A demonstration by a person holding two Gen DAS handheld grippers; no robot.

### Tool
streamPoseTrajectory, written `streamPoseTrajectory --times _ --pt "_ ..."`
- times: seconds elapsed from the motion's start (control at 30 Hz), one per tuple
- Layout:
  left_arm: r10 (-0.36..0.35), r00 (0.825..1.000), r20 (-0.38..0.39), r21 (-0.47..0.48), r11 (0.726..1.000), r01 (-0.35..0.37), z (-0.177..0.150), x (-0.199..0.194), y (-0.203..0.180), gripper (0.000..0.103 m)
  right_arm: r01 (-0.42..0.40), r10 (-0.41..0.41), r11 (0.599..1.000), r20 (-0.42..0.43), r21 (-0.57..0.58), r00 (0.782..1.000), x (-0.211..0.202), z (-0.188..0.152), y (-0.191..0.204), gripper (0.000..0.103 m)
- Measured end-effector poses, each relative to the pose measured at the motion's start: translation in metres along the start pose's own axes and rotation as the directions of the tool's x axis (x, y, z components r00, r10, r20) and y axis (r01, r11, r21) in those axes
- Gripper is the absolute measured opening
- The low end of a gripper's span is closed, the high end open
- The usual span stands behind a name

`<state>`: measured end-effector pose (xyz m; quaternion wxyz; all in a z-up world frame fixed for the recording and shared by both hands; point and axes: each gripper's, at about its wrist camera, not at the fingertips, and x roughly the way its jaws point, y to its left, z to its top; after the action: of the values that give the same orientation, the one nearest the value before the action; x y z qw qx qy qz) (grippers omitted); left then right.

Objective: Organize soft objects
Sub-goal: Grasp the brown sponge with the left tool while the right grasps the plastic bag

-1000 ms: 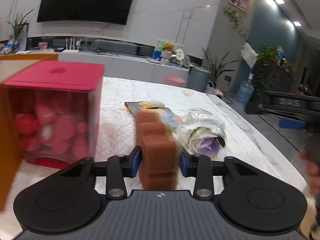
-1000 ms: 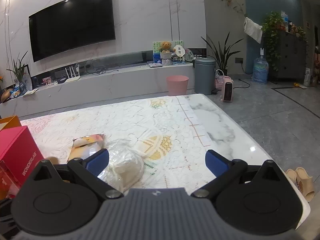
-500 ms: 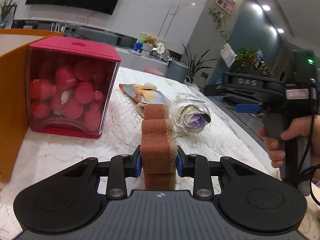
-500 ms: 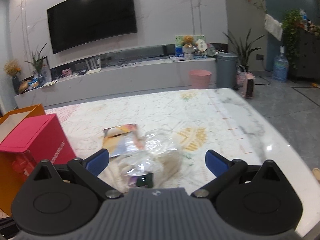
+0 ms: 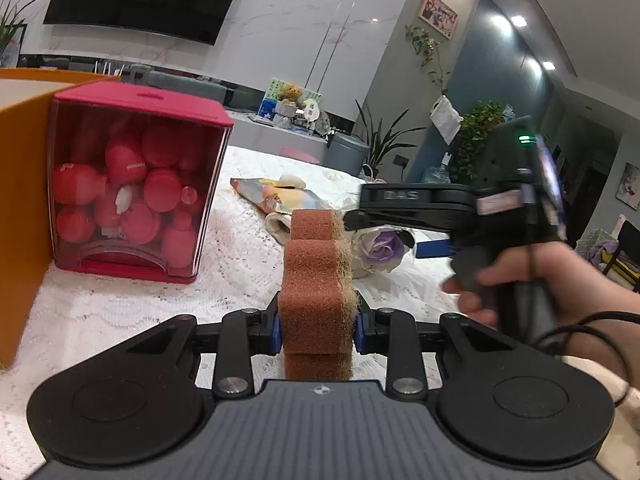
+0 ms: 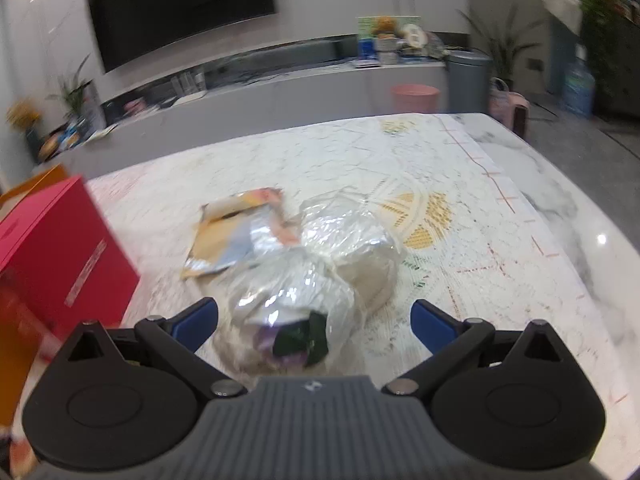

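Sponge (image 5: 316, 300) stays clamped; right claw (image 6: 314, 318) has dropped over the wrapped flower (image 6: 304, 292).

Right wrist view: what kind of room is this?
Most likely a home living room. A large wall-mounted TV hangs over a long low media console, potted plants stand by the wall, and the work surface is a table under a lace cloth.

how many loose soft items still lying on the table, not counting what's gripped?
2: a wrapped flower between the open right gripper's fingers, and a flat foil packet just beyond it. The gripped sponge may hide more.
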<state>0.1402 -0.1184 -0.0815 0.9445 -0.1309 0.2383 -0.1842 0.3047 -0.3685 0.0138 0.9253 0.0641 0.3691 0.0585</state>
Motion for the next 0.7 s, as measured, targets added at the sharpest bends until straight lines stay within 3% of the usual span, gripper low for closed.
streamPoseTrajectory --times 0.13,0.2,0.37,0.53,0.7 --pt "-0.002 1.000 0.011 0.011 1.000 0.002 0.003 -0.006 -0.002 0.035 0.058 -0.058 0.998 0.016 -0.009 0.998 0.011 -0.002 0.007 0.099" --pt "-0.007 1.000 0.019 0.014 1.000 0.006 0.006 -0.008 -0.004 0.035 0.055 -0.055 0.998 0.022 -0.034 0.998 0.011 -0.004 0.007 0.076" --pt "-0.018 0.999 0.040 0.022 1.000 0.017 0.012 -0.011 -0.013 0.035 0.040 -0.040 0.996 0.012 -0.082 0.999 0.009 -0.004 -0.002 0.057" --pt "-0.023 0.999 0.044 0.065 0.998 0.020 0.018 -0.013 -0.023 0.035 0.002 0.000 0.998 0.043 -0.061 0.999 0.000 -0.001 -0.020 0.052" --pt "-0.037 0.999 0.038 0.084 0.996 0.034 0.027 -0.009 -0.031 0.035 0.024 -0.016 0.996 0.091 -0.084 0.996 -0.014 0.002 -0.026 0.049"
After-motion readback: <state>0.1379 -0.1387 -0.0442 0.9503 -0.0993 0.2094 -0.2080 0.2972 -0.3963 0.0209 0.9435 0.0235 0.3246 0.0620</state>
